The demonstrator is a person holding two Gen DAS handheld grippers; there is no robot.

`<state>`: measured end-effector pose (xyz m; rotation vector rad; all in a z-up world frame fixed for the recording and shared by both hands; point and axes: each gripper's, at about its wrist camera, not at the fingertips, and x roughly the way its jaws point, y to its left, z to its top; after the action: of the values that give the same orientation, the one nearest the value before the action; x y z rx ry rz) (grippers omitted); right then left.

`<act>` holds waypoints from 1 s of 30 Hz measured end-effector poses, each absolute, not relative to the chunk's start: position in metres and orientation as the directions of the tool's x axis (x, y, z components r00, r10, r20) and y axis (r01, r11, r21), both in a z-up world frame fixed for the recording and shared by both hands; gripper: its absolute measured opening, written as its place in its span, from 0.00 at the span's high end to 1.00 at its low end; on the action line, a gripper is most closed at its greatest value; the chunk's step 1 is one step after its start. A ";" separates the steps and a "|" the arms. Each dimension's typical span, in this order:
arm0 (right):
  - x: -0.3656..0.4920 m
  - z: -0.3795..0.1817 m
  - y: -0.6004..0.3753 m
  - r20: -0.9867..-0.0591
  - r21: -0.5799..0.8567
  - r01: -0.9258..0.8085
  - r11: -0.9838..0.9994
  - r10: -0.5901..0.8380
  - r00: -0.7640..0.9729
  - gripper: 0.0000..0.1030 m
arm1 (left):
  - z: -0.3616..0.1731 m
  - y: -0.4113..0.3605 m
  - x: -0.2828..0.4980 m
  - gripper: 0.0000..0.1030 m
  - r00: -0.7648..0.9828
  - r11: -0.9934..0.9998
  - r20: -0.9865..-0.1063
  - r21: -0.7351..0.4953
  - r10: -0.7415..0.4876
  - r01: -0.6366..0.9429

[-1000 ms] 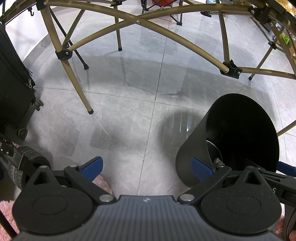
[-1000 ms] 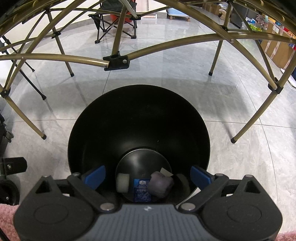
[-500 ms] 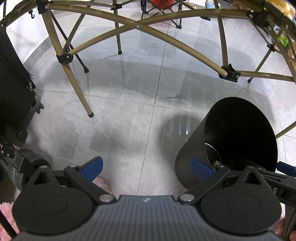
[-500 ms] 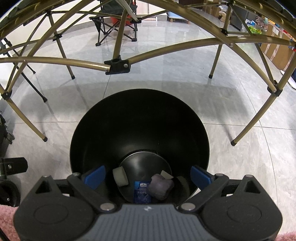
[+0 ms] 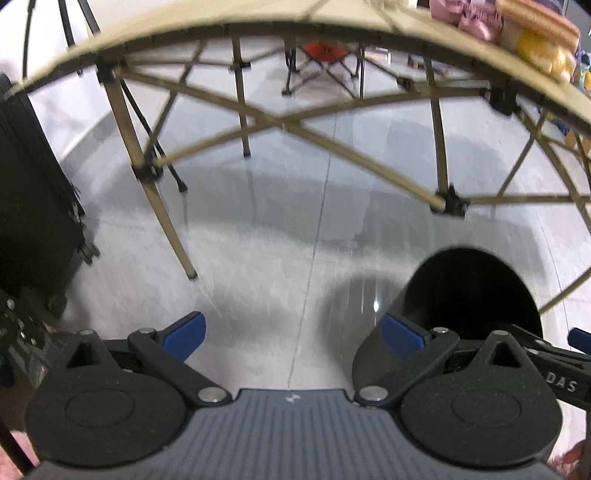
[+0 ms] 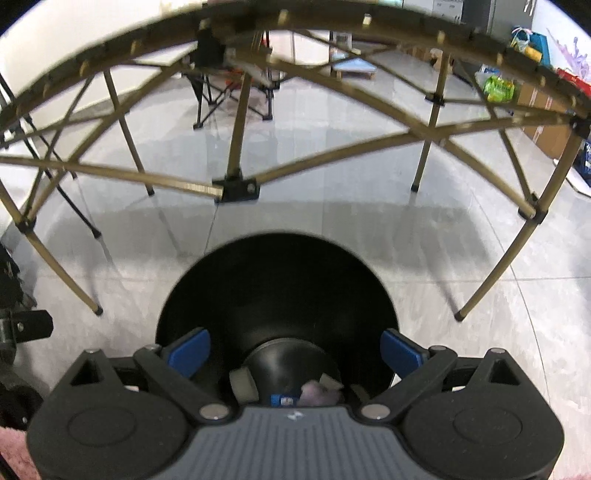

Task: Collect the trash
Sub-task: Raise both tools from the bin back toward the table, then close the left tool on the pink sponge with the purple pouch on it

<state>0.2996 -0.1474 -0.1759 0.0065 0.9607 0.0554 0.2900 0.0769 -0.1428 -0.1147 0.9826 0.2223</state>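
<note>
A black round trash bin stands on the grey tiled floor right below my right gripper, which is open and empty above its mouth. At the bin's bottom lie a crumpled purple-grey wad, a white roll-like piece and a small blue packet. In the left wrist view the same bin sits at the lower right. My left gripper is open over bare floor to the bin's left, holding nothing. The right gripper's side shows at the right edge.
A folding table's tan frame arches overhead with legs reaching the floor around the bin. Snack packs lie on its top. A black suitcase stands left, a folding chair far back, pink rug underfoot.
Both grippers have risen and tilted up: the bin looks smaller and lower in both views, and the table's edge and top have come into sight. Both stay open.
</note>
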 end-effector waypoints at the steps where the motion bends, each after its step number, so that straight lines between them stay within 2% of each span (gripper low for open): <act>1: 0.300 -0.171 -0.149 -0.810 0.033 -0.042 0.999 0.051 0.584 0.04 | -0.138 0.077 0.290 0.00 0.549 0.971 -0.824 0.005 0.140 -0.240; 10: 0.298 -0.129 -0.171 -0.711 0.038 -0.008 0.999 0.033 0.702 0.04 | -0.091 0.068 0.290 0.00 0.679 0.973 -0.719 -0.020 0.145 -0.230; 17: 0.292 -0.088 -0.188 -0.581 0.026 -0.008 1.000 0.022 0.814 0.00 | -0.065 0.058 0.301 0.00 0.744 0.976 -0.658 -0.062 0.118 -0.210; 23: 0.298 -0.057 -0.204 -0.477 0.022 -0.010 1.000 0.020 0.879 0.00 | -0.033 0.042 0.317 0.00 0.814 0.981 -0.572 -0.072 0.106 -0.178; 30: 0.325 -0.030 -0.234 -0.376 0.015 0.013 1.000 -0.007 0.927 0.00 | -0.011 0.017 0.343 0.00 0.852 0.990 -0.520 -0.075 0.066 -0.123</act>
<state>0.3246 -0.2336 -0.0298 0.0174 0.3849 -0.0104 0.3426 0.0169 -0.0115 -0.1067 0.5424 0.0996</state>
